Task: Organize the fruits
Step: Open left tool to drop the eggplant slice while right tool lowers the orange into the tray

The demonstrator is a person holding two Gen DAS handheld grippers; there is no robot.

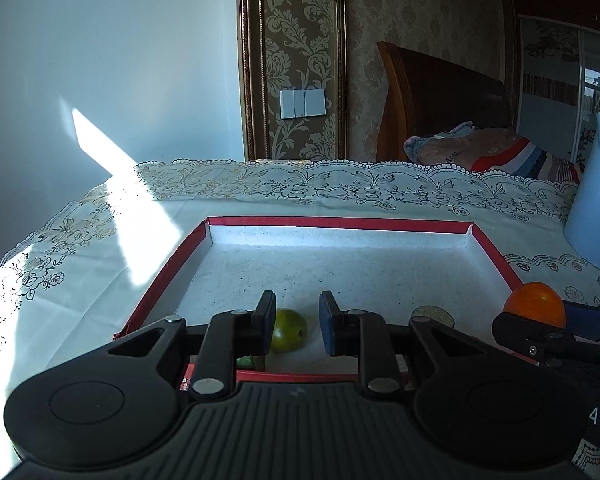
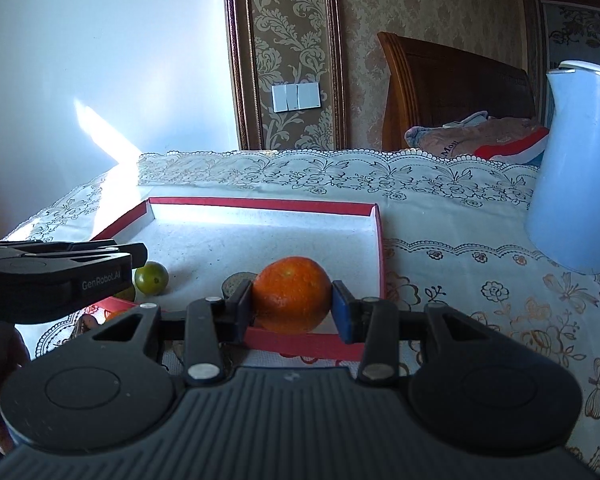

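A shallow red-rimmed tray (image 1: 340,224) with a white floor lies on the tablecloth; it also shows in the right wrist view (image 2: 260,204). A green fruit (image 1: 288,330) rests on the tray floor near its front edge, also seen in the right wrist view (image 2: 152,277). My left gripper (image 1: 294,322) is open above it, jaws either side, not touching. My right gripper (image 2: 292,304) is shut on an orange (image 2: 291,299), held over the tray's front right corner; the orange shows in the left wrist view (image 1: 536,308). A round brownish fruit (image 1: 432,316) lies partly hidden behind the fingers.
A tall pale blue jug (image 2: 572,168) stands on the table right of the tray, also in the left wrist view (image 1: 596,200). The lace tablecloth (image 2: 460,264) covers the table. Small items (image 2: 88,322) lie before the tray's front edge. A bed headboard (image 1: 440,92) stands behind.
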